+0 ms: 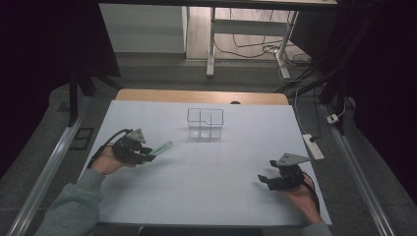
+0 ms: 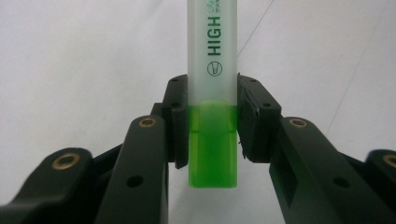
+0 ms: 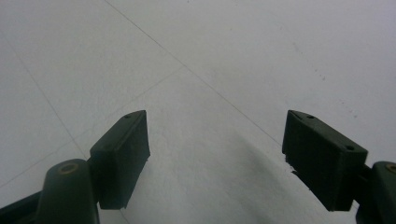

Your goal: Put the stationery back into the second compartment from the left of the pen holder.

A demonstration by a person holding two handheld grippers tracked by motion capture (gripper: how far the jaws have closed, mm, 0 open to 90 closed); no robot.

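Two grippers over the table (image 1: 206, 182): left gripper (image 2: 212, 123) clamped on a highlighter (image 2: 212, 70), right gripper (image 3: 217, 154) spread wide.

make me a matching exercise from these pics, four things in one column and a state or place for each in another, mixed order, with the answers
Column one:
1. left gripper
2. right gripper
3. highlighter
4. wire basket

Column two:
A. jaws spread wide with nothing between them
B. stands at the far middle of the white table
C. shut on a pen-shaped thing
D. pale barrel with a green end, sticking out past the jaws

Pairs: 1-C, 2-A, 3-D, 4-B
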